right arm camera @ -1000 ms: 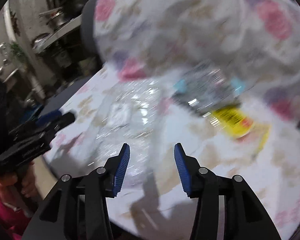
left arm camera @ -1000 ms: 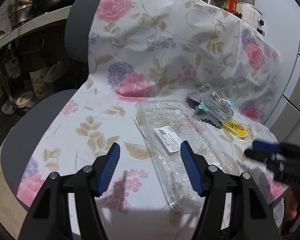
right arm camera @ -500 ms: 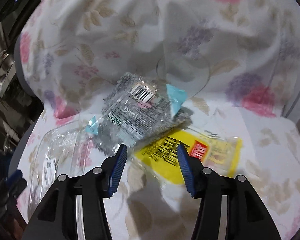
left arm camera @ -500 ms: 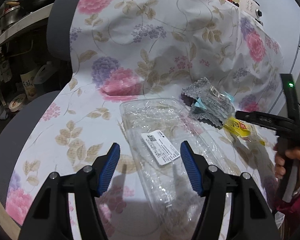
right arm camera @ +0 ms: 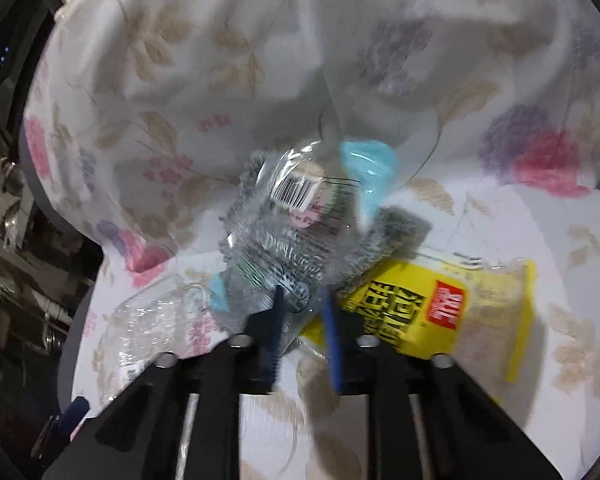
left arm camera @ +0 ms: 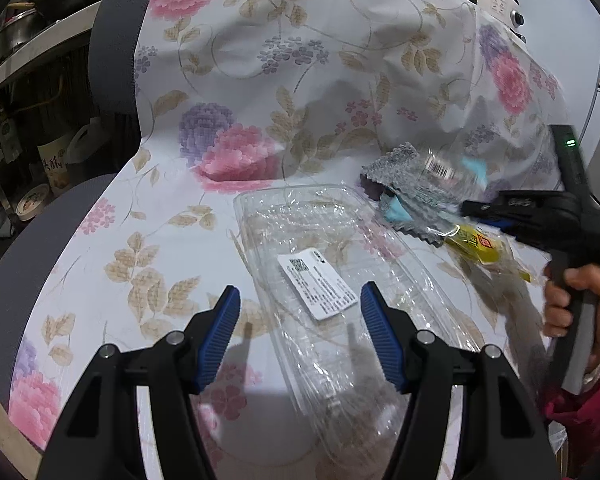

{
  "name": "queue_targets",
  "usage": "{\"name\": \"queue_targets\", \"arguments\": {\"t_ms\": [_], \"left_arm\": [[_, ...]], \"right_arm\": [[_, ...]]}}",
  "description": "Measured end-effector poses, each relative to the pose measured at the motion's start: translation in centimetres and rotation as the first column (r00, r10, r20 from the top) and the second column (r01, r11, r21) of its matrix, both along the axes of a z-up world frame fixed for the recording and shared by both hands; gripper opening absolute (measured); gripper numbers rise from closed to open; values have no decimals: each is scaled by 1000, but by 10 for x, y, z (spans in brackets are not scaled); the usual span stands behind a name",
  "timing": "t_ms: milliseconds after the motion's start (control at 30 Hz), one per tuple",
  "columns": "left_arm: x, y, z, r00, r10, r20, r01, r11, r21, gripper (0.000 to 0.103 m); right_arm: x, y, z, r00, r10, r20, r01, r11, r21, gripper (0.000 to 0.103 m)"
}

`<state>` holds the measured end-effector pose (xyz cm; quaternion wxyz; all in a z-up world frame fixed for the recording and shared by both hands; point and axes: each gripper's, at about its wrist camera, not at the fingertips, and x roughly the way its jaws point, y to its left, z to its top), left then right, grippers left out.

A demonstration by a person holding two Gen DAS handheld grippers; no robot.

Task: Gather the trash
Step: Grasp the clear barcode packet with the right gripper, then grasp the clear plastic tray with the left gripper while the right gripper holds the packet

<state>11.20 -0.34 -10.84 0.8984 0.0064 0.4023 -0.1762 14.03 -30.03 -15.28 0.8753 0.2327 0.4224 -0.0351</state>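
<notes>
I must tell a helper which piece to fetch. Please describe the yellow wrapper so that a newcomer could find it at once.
Look at the chair draped in a flowered cloth. On its seat, right of the clear plastic tray, lies a silver-grey wrapper. The yellow wrapper lies partly under it, the only one with bold black lettering and a red square.

**Plastic film on printed cloth**

Draped over the chair (left arm camera: 112, 40), centre frame: thin floral cloth (left arm camera: 300, 80), matt, softly creased. Beneath it at the left edge, grey upholstery, matt and finely woven. Lower centre: clear tray (left arm camera: 340, 264), thin glossy plastic, crinkled, catching highlights, with a matt white paper label (left arm camera: 318, 284). Centre of the right wrist view: grey wrapper (right arm camera: 284, 240), shiny crumpled film with a printed barcode and turquoise corners. Just right of it: yellow packet (right arm camera: 440, 312), glossy plastic, smooth. Bottom of both views: gripper bodies in matt black plastic with bright metal screws; pads (left arm camera: 220, 336) of ribbed blue rubber. Upper left: dull metal pots (left arm camera: 16, 28).
</notes>
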Motion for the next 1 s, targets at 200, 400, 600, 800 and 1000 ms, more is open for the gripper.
{"name": "queue_targets", "arguments": {"t_ms": [200,400,600,800,1000], "left_arm": [[-16,-2,5,1000,-1,-5,1,1000,-4,62],[-28,-3,10,1000,19,-14,-19,1000,6,62],[-32,-5,8,999,32,-30,-32,999,13,62],[-17,-10,-9,995,76,-61,-70,994,88,61],[-1,-8,-25,989,104,-101,-93,989,113,58]], "right_arm": [[-51,-5,42,997,37,75,-34,998,-51,1],[-107,-22,60,996,71,61,-71,997,3,1],[-148,-38,55,994,98,43,-104,982,158,1],[-141,-39,21,993,75,-93,-67,993,94,5],[-130,-43,-7,994,39,-103,-26,992,122,10]]}}
